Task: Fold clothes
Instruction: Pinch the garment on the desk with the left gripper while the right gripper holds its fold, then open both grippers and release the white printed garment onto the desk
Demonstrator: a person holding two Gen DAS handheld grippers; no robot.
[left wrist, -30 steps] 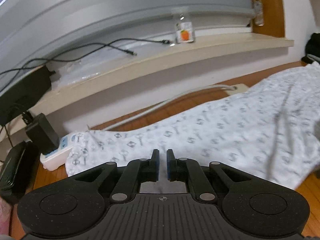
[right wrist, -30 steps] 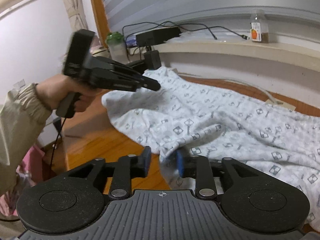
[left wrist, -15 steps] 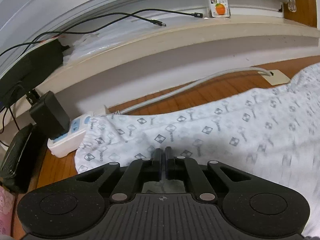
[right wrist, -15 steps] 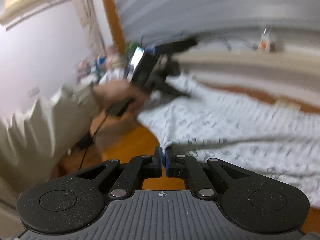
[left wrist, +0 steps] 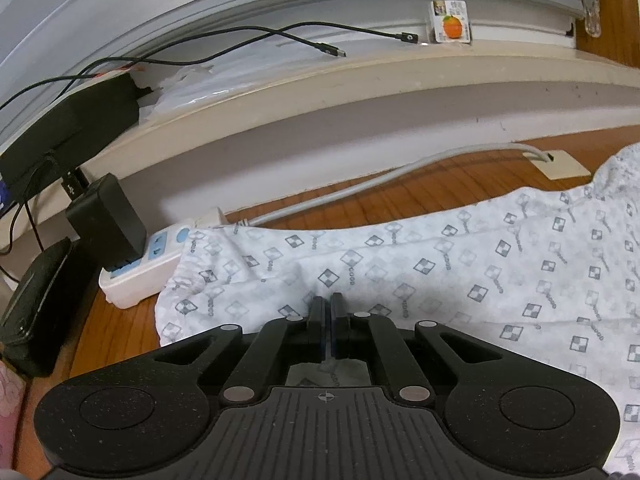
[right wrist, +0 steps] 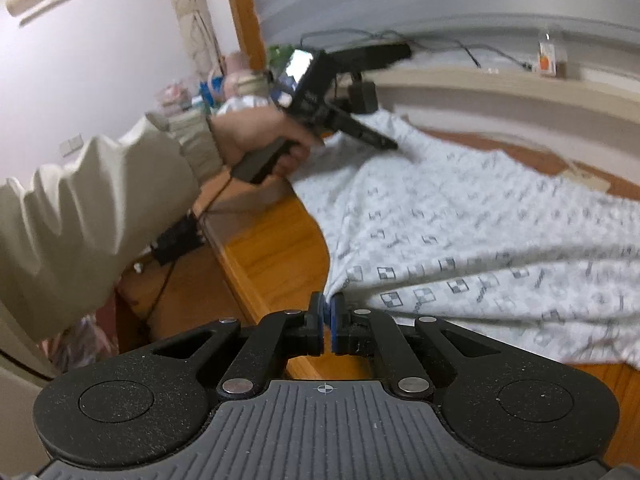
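A wooden table [left wrist: 400, 200] stands against a pale wall under a long cream windowsill [left wrist: 360, 84], with grey blinds above it. On the sill stand a small clear bottle [left wrist: 448, 8] with an orange on its label, a black box [left wrist: 68, 124] and loose black cables [left wrist: 256, 34]; at the table's back edge a white power strip [left wrist: 140, 272] carries a black plug adapter [left wrist: 106, 220], and a grey cord [left wrist: 360, 188] runs from it along the wall. A white garment [left wrist: 460, 264] printed with small grey checkered diamonds lies spread across the tabletop, one end resting against the power strip. The left gripper [left wrist: 327, 312] points down onto that end of the cloth, close to its near edge; its jaws are closed together, with fabric beneath and behind them, and a fold of the cloth seems pinched in the narrow slot, though the pinch itself is hard to make out. In the right wrist view the left gripper [right wrist: 390, 145] shows as a blurred black tool in a hand [right wrist: 256, 136] coming out of a beige sleeve [right wrist: 100, 216], its tip down at the far edge of the garment [right wrist: 480, 216]. The right gripper [right wrist: 327, 308] sits at the near corner of the cloth, where it hangs over the rounded table edge [right wrist: 280, 256]; its jaws have just closed, and the blue pads [right wrist: 320, 312] clamp a bunched corner of the fabric, which fans out from them to the right.
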